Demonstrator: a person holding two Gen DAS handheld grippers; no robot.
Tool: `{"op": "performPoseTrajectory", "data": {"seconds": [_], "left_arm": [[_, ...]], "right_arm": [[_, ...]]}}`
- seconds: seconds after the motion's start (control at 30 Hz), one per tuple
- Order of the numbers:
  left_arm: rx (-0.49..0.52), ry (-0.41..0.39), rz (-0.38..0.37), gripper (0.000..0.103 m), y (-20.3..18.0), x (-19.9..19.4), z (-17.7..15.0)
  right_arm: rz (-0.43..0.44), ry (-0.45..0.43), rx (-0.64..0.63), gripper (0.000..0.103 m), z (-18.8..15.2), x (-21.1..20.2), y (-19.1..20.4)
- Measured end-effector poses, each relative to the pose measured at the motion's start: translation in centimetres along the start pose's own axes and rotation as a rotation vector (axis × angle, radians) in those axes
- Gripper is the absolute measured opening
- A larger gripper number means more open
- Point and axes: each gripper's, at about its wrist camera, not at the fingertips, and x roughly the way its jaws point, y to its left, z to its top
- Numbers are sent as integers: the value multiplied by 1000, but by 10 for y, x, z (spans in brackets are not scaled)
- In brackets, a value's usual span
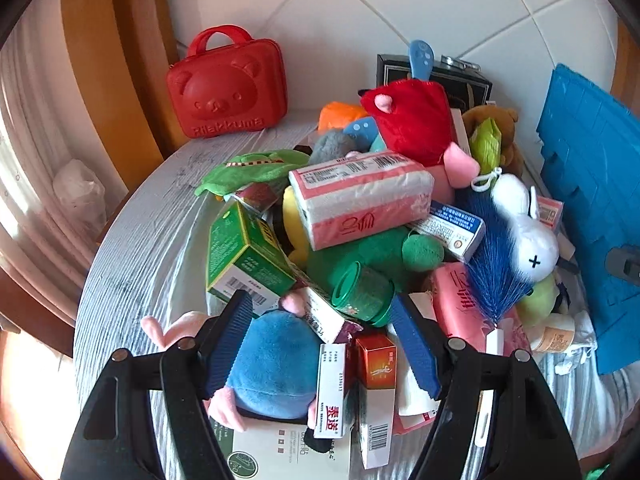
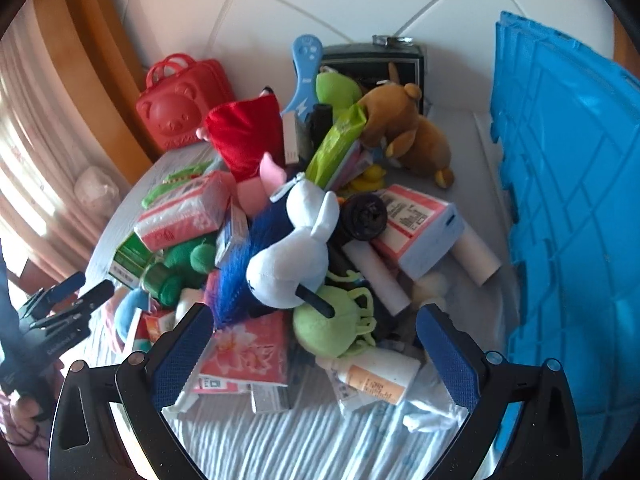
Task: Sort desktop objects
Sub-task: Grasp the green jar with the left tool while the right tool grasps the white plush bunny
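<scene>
We are looking at a blue crate [image 2: 568,208] standing along the right edge, a red bear case [image 1: 228,88] at upper left, and the toy-and-box pile [image 1: 360,216] filling the middle of the counter [image 1: 132,248]. We are holding the left gripper [image 1: 324,344] apart over a blue plush [image 1: 276,364] at the bottom, and the right gripper [image 2: 316,352] apart above a pink tissue pack [image 2: 248,352].

A white padded wall [image 1: 400,8], quilted with diagonal seams, rises behind a table [image 1: 132,248] covered in a pale grey ribbed cloth. Curved wooden framing [image 1: 104,92] in a warm orange-brown runs along the left, with sheer pinkish curtains [image 2: 36,148] beyond it. Daylight comes in through the curtains, brightening that side.
</scene>
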Motion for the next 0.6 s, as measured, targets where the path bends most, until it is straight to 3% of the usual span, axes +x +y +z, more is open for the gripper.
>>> {"op": "performPoseTrajectory", "data": {"seconds": [0.3, 0.37, 0.5, 0.53, 0.6], "left_arm": [[125, 116, -82, 71, -20, 61, -3], [126, 115, -103, 66, -15, 68, -3], [136, 110, -155, 58, -9, 74, 2], [141, 107, -160, 52, -9, 76, 4], [143, 113, -174, 51, -9, 80, 6]], "right_arm": [[-5, 33, 87, 103, 1, 29, -8], [-14, 42, 110, 103, 2, 37, -6], [-26, 54, 106, 79, 7, 50, 2], [-22, 57, 103, 79, 8, 54, 5], [-19, 66, 97, 79, 10, 62, 13]]}}
